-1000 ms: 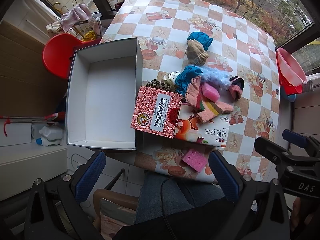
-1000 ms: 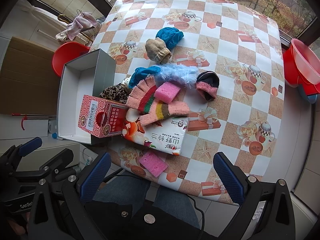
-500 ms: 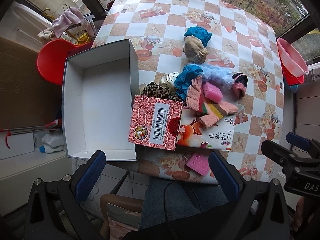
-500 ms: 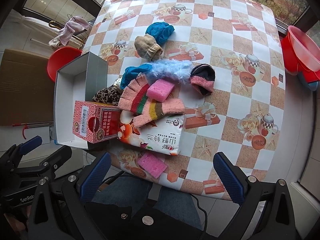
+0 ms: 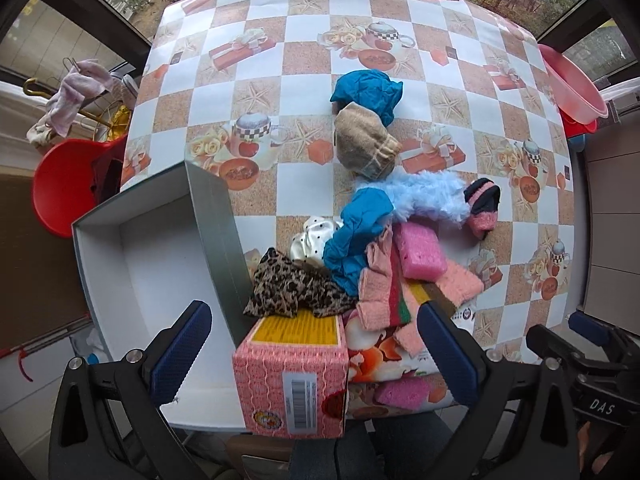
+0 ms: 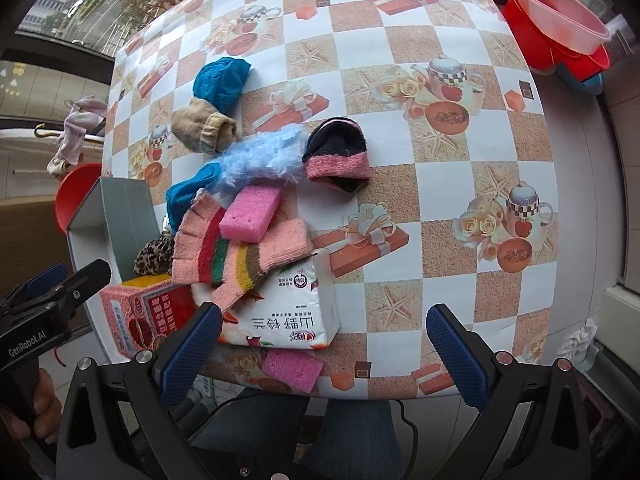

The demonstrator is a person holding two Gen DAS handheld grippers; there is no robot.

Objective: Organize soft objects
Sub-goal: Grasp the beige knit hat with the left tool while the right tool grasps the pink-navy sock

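A pile of soft things lies on the checkered table (image 5: 280,80): a striped pink glove (image 6: 224,252), a pink sponge (image 6: 250,214), a fluffy light-blue piece (image 6: 264,156), a black-and-pink sock (image 6: 338,156), a tan sock (image 5: 364,142), blue cloths (image 5: 368,90), a leopard-print cloth (image 5: 288,284). A second pink sponge (image 6: 294,368) lies at the table's near edge. An open white box (image 5: 160,280) stands at the left. My left gripper (image 5: 316,352) is open, above the red carton (image 5: 296,380). My right gripper (image 6: 324,348) is open, above the white packet (image 6: 288,316).
A red chair (image 5: 60,184) and draped cloths (image 5: 72,92) stand left of the table. Red and pink basins (image 6: 560,36) sit past the right edge. A person's legs (image 6: 352,436) are below the near edge.
Both grippers have come down and forward, closer to the table and the pile. Nothing on the table has moved.
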